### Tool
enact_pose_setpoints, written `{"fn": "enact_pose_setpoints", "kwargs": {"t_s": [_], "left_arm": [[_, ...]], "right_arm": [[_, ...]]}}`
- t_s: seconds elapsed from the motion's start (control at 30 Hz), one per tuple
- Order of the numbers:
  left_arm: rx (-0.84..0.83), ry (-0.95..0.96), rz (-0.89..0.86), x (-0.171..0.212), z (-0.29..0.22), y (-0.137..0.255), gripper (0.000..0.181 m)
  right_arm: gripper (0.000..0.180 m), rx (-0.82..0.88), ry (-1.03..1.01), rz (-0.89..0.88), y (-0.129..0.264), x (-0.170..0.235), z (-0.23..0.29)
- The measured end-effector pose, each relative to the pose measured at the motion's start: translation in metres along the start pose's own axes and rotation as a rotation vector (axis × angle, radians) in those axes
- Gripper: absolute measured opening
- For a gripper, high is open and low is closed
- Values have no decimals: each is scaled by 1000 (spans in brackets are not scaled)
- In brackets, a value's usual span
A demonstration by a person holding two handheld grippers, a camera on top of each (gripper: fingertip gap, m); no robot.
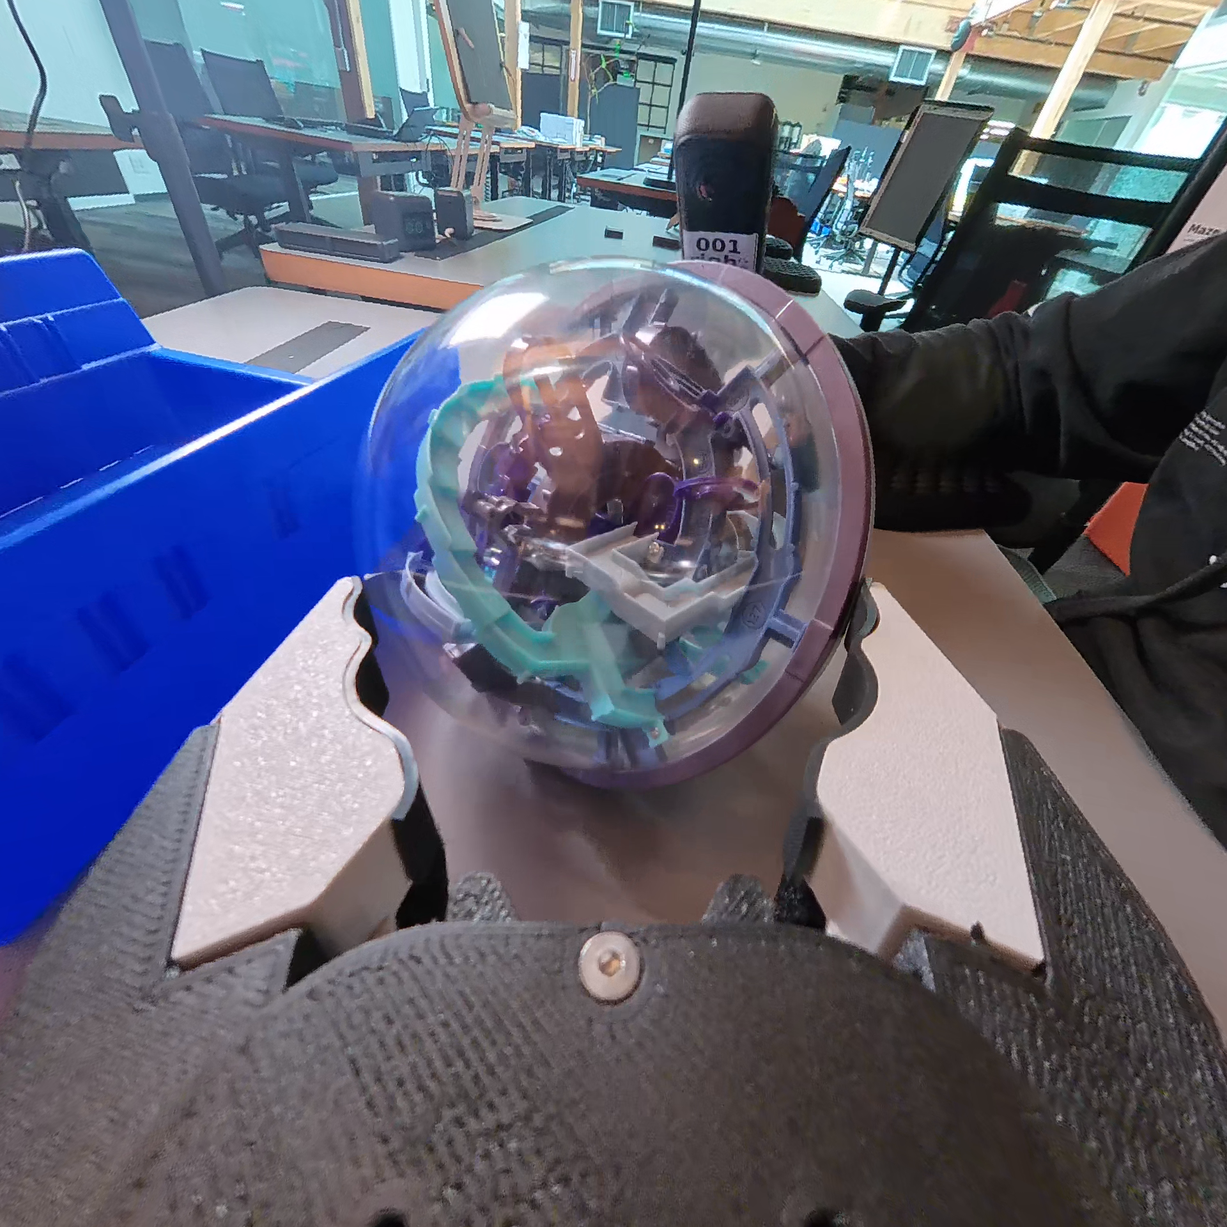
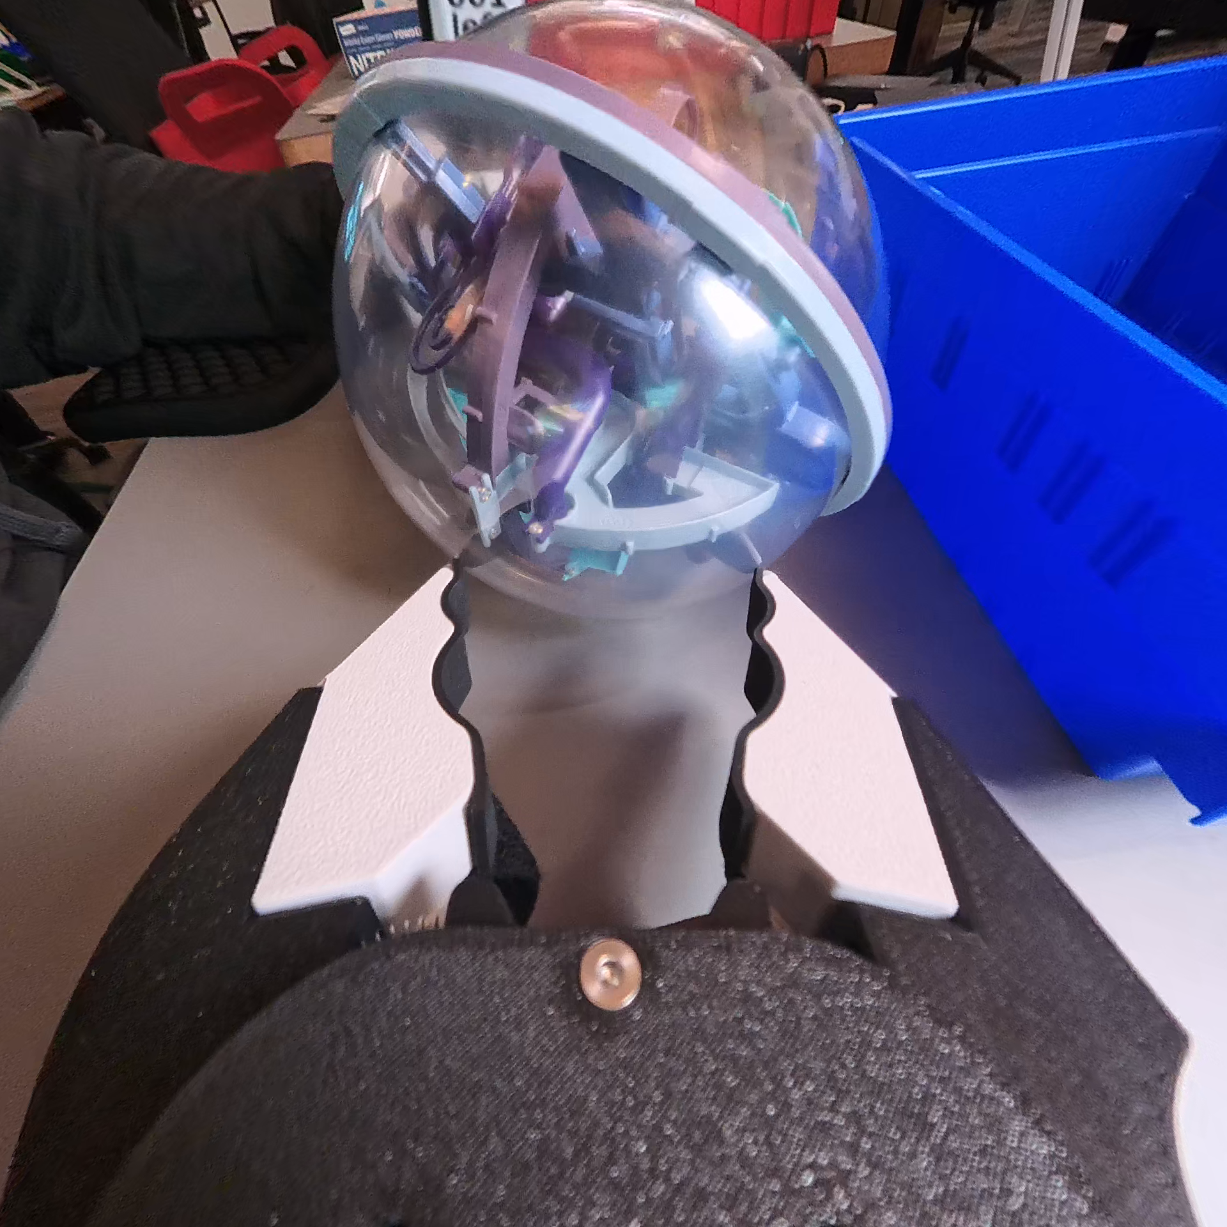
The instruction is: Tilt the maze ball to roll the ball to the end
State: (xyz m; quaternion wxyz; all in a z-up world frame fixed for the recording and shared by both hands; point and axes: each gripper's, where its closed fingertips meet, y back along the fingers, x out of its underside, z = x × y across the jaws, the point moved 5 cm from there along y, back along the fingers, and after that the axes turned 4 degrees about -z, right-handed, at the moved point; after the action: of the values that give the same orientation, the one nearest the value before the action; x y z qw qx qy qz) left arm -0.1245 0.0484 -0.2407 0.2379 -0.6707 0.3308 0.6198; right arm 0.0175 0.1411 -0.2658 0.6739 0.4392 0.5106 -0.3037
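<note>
Above the surface [image 1: 929, 664] near its edge, beside blue bin [image 1: 166, 498]: maze ball [image 1: 611, 518] pinched between both claws. Left claw [image 1: 611, 597] wide, cupping it; right claw [image 2: 607, 577] narrower, tips at underside. Seam ring tilted; inner ball not discernible.

The maze ball [image 1: 611, 518] is clear with a purple-and-grey band, holding teal, purple, grey and brown tracks. The bin [image 1: 153, 531] is bright blue, the table [image 2: 199, 564] pale grey.
</note>
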Motion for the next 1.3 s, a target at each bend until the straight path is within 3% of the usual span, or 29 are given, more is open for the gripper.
{"fn": "enact_pose_setpoints", "kwargs": {"t_s": [0.47,1.3], "left_arm": [[-17,-5,5,0,-3,-1,138],[-61,-300,61,2,-30,-5,138]], "right_arm": [[84,2,7,2,0,0,1],[87,-13,126,34,4,5,13]]}}
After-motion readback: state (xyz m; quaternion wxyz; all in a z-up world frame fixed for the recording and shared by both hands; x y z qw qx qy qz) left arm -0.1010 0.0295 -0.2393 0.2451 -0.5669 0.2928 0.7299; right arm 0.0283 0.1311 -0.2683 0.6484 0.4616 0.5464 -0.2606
